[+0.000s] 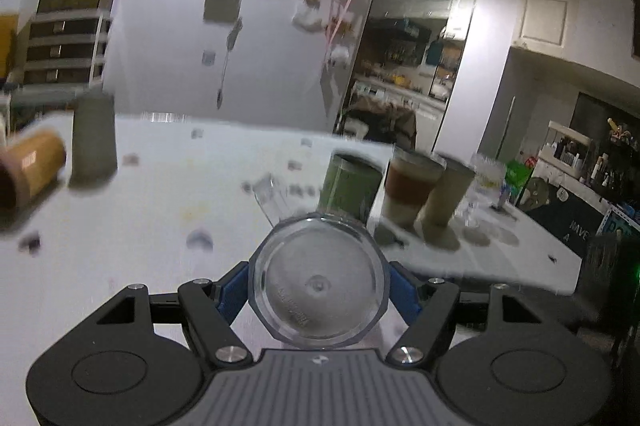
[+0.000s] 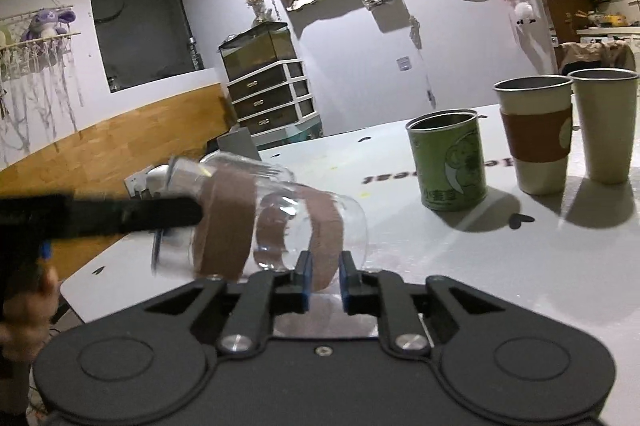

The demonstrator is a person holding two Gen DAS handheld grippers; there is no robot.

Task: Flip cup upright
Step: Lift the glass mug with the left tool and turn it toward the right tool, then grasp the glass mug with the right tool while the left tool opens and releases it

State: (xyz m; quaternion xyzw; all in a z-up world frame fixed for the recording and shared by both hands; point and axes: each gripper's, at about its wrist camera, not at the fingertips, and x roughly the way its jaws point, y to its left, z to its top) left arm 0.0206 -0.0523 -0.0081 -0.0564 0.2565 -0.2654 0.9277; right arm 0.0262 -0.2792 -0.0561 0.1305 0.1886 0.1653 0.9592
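Observation:
A clear plastic cup (image 1: 318, 278) with a brown sleeve is held in my left gripper (image 1: 320, 290), its round base facing the camera. The blue pads (image 1: 404, 292) press on both sides of it. In the right wrist view the same cup (image 2: 280, 222) lies on its side above the white table (image 2: 440, 258), mouth to the right, with the left gripper (image 2: 176, 214) clamped on its base end. My right gripper (image 2: 324, 278) is nearly closed and empty, just in front of the cup's mouth.
A green can (image 2: 448, 161), a sleeved paper cup (image 2: 536, 133) and a plain beige cup (image 2: 604, 125) stand upright at the right. In the left wrist view a brown cup (image 1: 32, 165) lies on its side beside a grey cup (image 1: 94, 137) at the far left.

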